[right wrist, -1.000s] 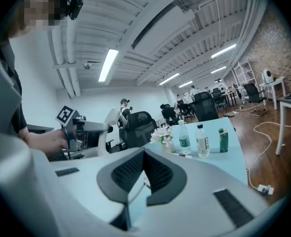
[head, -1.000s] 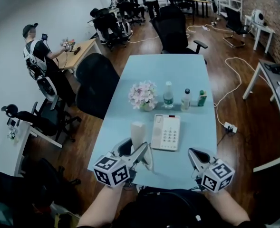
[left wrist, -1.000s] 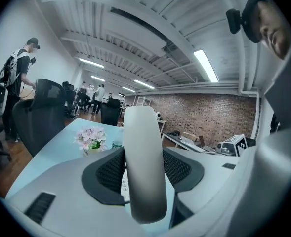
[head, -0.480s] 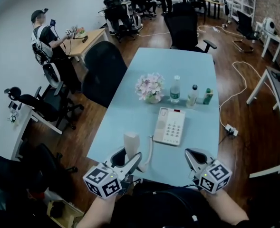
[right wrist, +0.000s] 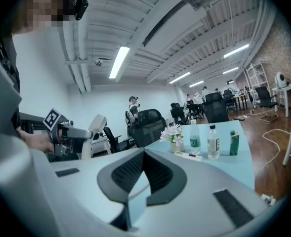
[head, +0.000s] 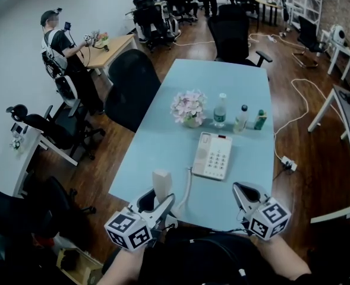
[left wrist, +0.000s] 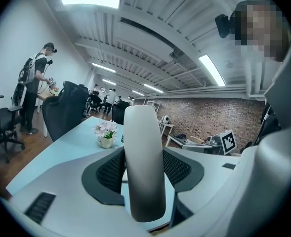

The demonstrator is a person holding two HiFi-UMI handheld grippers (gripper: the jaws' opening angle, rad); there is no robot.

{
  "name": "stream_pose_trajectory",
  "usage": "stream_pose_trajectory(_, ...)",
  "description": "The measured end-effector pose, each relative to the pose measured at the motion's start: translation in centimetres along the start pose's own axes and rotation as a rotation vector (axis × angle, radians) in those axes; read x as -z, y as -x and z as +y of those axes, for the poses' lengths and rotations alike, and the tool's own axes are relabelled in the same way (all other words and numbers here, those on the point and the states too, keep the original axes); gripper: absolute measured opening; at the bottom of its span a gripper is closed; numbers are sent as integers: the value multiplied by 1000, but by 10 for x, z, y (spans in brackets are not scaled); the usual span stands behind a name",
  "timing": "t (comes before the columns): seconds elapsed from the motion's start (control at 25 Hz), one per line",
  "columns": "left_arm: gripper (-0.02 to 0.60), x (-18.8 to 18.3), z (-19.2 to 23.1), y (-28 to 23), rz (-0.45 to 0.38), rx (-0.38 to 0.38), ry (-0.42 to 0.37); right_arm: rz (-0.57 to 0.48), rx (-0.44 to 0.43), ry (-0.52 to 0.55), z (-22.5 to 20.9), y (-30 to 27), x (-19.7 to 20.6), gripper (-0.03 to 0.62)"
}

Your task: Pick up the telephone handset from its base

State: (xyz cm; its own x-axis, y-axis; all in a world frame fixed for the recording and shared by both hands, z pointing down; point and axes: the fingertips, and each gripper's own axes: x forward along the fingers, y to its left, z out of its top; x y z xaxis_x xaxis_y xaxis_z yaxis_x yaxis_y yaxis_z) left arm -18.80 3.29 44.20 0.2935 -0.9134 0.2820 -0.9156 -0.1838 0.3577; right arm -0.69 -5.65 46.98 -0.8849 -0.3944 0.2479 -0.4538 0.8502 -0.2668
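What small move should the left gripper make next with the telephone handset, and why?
Probably lift a little higher without loosening. The left gripper is shut on the telephone handset, which stands upright and off the base, above the table's near edge. Its cord runs back to the base, so a slow rise seems safest.

Head view looks steeply down; both gripper views, prob. near-level, share table (head: 222,82).

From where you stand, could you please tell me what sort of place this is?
Most likely an open-plan office: a long table carrying a telephone base, black swivel chairs beside it, and a person working at another desk beyond.
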Motion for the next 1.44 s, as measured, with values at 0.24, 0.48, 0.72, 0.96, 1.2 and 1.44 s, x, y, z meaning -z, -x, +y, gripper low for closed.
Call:
stream_pose_trajectory(0.24,226,-8,3,-4,-4,4,-19,16,-10,24,6,2,3,15)
stream_pose_trajectory(0.48,227,-18,4,-7,-11,6,-33,18,-2,27,5,3,3,15)
stream_pose_trajectory(0.72,227,-21,-1,-14,-7,17,-41,17,-9,27,6,4,1,15)
stream_pose_trajectory(0.96,227,-23,-1,-16,-10,19,-42,15,-16,32,8,4,1,15)
stream_pose_trajectory(1.2,226,-23,-2,-18,-5,16,-47,18,-21,30,7,4,4,15)
stream_pose_trajectory(1.44,227,-20,-2,-19,1,14,-49,21,-11,25,3,4,7,15)
